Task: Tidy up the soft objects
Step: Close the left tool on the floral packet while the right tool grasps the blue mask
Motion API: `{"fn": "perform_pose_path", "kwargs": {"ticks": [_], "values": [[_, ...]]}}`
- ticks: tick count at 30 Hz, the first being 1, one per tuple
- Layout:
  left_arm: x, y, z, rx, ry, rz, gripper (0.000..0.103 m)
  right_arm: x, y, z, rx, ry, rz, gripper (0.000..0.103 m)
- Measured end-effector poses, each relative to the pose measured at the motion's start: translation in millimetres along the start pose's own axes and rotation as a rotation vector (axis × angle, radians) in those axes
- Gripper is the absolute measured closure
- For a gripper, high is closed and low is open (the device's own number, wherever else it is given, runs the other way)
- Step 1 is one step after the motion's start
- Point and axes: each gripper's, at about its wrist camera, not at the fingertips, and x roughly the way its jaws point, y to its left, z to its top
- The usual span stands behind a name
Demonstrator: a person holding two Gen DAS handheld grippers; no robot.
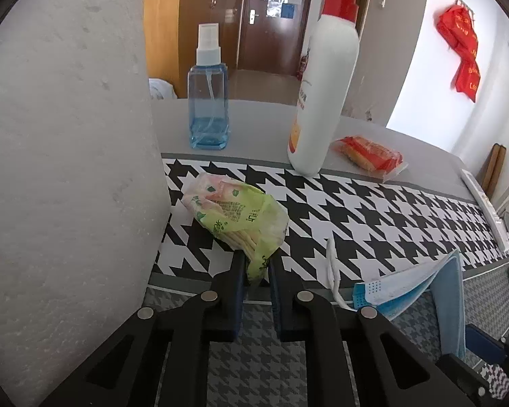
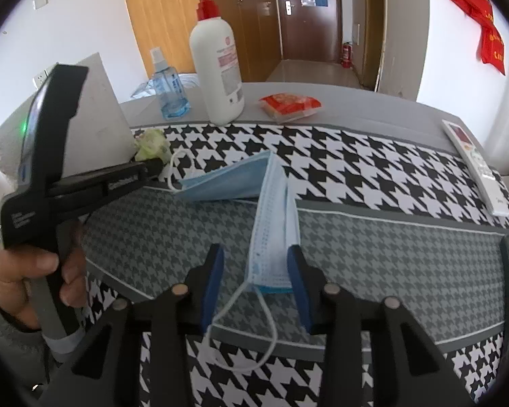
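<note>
**A:** What has your left gripper [image 1: 257,273] got?

**B:** The tissue pack [image 1: 236,215], green and pink wrapper. My left jaws are clenched on its near end, and the rest of the pack lies ahead of them on the black-and-white houndstooth cloth [image 1: 373,224]. The paper towel roll [image 1: 64,169] stands upright just to its left, filling that side of the view.

**A:** And the right gripper [image 2: 254,268]?

**B:** Its jaws are spread apart. The blue mask [image 2: 271,224] lies between them, its edge against the right finger [image 2: 300,285], well clear of the left one. It is not pinched. The mask is folded, one half running away toward the left gripper, and one ear loop [image 2: 247,335] trails back under me onto the cloth.

**A:** Where is the mask on the table?

**B:** Across the grey houndstooth band, with its far half reaching the black-and-white part. From the left wrist it shows low on the right [image 1: 420,285].

**A:** Anything further back?

**B:** On the grey strip beyond the cloth stand a spray bottle [image 1: 208,101] and a white pump bottle [image 1: 325,91] with a red head. A red packet [image 1: 370,156] lies just right of the pump bottle. A remote [image 2: 475,166] rests by the right edge.
</note>
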Motion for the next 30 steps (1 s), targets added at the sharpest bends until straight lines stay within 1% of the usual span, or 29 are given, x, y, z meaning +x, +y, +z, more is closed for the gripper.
{"fn": "perform_pose_path", "kwargs": {"ticks": [2, 5, 8, 12, 16, 17, 19, 20, 22, 23, 30], "values": [[-3, -2, 0, 0.002, -0.011, -0.007, 0.089, 2, 0, 0, 0.0, 0.005, -0.002, 0.07], [-9, -1, -1, 0.008, -0.033, -0.015, 0.089, 2, 0, 0, 0.0, 0.011, -0.012, 0.075], [-16, -2, -2, 0.024, -0.056, -0.024, 0.089, 3, -1, -1, 0.0, 0.014, -0.018, 0.075], [-20, -3, 0, 0.023, -0.071, -0.037, 0.089, 3, -1, -1, -0.004, 0.011, -0.032, 0.075], [-26, 1, -3, 0.02, -0.085, -0.057, 0.089, 7, -5, -2, 0.01, 0.029, -0.047, 0.075], [-26, 2, -4, 0.02, -0.084, -0.059, 0.089, 9, -7, -2, 0.017, 0.033, -0.046, 0.082], [-28, 3, -4, 0.021, -0.086, -0.064, 0.089, 11, -9, -2, 0.028, 0.039, -0.045, 0.085], [-29, 3, -4, 0.02, -0.091, -0.064, 0.089, 12, -10, -1, 0.027, 0.033, -0.049, 0.094], [-31, 4, -4, 0.02, -0.099, -0.07, 0.089, 13, -12, -2, 0.032, 0.035, -0.051, 0.095], [-32, 4, -4, 0.02, -0.101, -0.073, 0.089, 12, -13, -3, 0.036, 0.033, -0.049, 0.098], [-40, 1, -6, 0.036, -0.136, -0.085, 0.089, -7, -15, -4, 0.047, -0.007, -0.068, 0.098]]}}
